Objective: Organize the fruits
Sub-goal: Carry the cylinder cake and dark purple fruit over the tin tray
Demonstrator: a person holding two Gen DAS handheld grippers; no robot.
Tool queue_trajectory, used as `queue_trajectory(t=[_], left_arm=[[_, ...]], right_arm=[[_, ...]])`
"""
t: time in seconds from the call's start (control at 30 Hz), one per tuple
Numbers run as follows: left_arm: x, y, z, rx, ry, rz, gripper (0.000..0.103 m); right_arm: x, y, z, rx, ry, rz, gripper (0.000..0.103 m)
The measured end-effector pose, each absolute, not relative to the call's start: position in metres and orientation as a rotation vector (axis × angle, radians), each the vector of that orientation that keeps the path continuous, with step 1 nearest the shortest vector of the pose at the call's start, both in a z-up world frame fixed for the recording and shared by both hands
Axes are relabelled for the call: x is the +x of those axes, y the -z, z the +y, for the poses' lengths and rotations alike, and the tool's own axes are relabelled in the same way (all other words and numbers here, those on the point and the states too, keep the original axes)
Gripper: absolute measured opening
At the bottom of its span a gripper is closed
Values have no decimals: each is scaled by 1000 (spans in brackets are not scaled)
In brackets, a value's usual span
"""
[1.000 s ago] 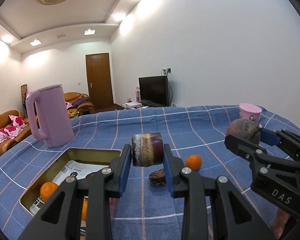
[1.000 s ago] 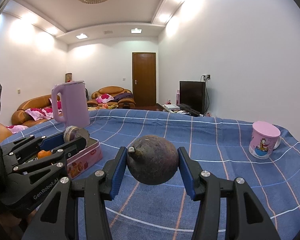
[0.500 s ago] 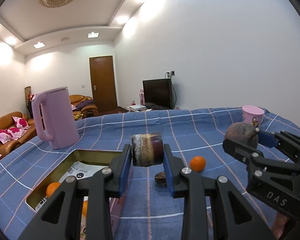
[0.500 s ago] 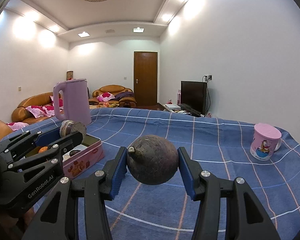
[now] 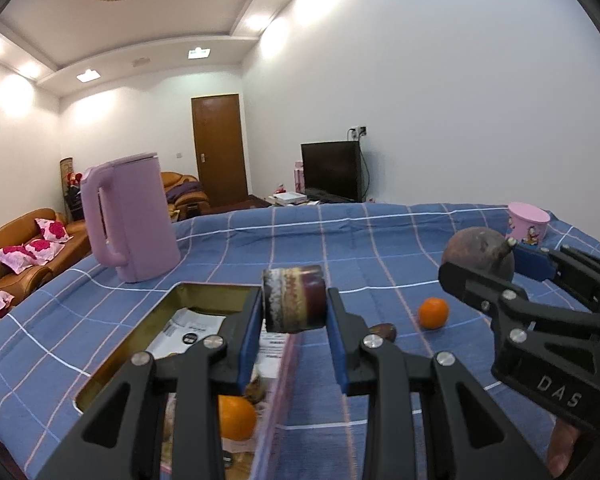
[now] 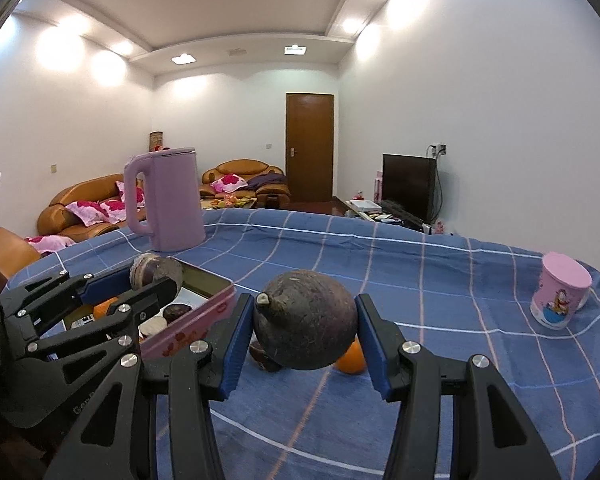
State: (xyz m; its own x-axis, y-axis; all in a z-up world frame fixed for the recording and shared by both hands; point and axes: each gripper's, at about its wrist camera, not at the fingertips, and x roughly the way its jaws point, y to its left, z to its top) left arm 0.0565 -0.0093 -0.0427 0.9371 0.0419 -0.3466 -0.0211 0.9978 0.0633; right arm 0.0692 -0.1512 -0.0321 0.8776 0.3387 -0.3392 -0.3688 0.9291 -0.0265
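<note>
Open pink tin (image 5: 284, 364) holds an orange (image 5: 236, 418), dark fruit and printed paper. Left tongs (image 5: 294, 316) grasp a cut fruit piece (image 5: 294, 298) above the tin; right tongs (image 6: 305, 330) grasp a dark round fruit (image 6: 305, 320).

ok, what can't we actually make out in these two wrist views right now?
- Tin: left wrist view, near contents covered by the left tool; an orange there is blurred.
- Dark fruit on the cloth: left wrist view, partly behind a finger; right wrist view, mostly behind the round dark fruit in the right tool.
- Loose orange: right wrist view, only a sliver shows.
- Paper print in the tin: too small to read.
</note>
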Motion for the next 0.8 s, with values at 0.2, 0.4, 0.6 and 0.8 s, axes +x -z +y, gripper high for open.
queue_trajectory(t=[0.2,0.4,0.6,0.8], left_arm=[[60,43,9,54,-66,377,33],[64,44,30,45,-111,399,33],[70,49,49,37,-152,436,33],[72,51,66,30,-183,458,33]], right_arm=[[78,31,-126,-119,-407,347,53],[85,31,-102,-137,-446,357,53],[93,32,-80,-151,-478,371,53],[103,34,-59,-168,-507,386,53]])
